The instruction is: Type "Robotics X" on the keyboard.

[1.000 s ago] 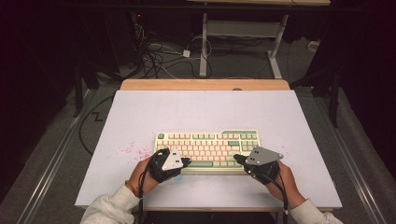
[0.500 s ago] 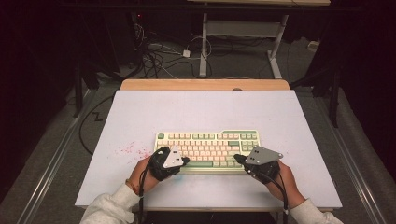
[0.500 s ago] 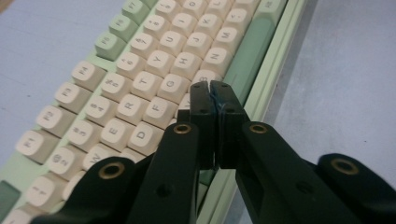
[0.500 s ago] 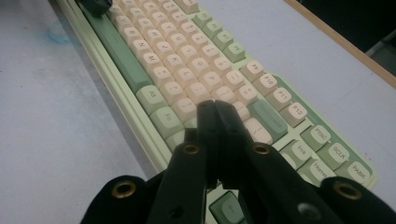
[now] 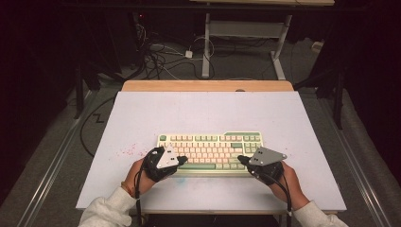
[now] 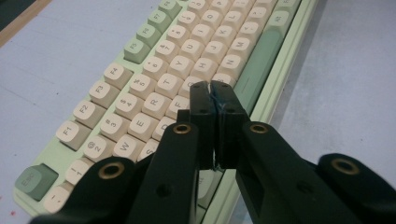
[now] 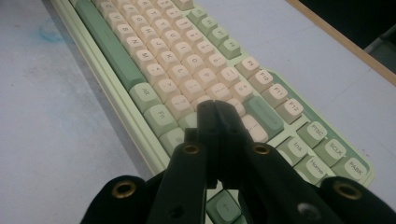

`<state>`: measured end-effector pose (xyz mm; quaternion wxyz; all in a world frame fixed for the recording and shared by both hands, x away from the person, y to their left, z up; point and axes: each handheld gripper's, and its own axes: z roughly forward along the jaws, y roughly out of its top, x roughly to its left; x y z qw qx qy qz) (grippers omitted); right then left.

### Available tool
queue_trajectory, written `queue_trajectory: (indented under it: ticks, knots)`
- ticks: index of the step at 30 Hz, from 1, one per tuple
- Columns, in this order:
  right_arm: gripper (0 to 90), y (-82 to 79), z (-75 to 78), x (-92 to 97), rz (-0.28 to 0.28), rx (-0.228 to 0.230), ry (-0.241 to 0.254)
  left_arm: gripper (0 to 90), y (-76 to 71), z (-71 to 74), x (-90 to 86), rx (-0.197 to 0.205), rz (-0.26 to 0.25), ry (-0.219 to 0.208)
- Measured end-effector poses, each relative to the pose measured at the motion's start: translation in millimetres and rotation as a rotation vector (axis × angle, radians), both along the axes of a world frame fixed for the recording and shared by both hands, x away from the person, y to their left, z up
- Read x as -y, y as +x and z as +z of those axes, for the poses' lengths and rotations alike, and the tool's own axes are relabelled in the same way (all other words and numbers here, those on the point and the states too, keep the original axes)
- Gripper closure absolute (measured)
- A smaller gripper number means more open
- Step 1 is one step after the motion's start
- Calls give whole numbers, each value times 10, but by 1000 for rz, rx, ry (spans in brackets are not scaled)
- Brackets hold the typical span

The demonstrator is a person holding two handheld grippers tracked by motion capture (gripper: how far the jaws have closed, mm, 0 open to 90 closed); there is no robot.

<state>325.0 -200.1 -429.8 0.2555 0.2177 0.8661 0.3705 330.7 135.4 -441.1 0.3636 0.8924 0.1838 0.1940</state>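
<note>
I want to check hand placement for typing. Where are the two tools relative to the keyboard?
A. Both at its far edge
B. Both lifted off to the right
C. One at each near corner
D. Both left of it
C: the left tool and right tool sit over the near corners of the keyboard.

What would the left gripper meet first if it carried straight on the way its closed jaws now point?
Most likely the keyboard. The left gripper has its jaws shut, empty, tipped down over the cream letter keys near the green space bar, so a letter key comes first. Depth is unclear.
</note>
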Motion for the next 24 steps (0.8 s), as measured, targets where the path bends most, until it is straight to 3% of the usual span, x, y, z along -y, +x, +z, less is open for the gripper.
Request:
queue_trajectory:
  ticks: [24]
  knots:
    - [900,66,-37,-44,2,-17,-21,864,27,23,-100,6,23,0]
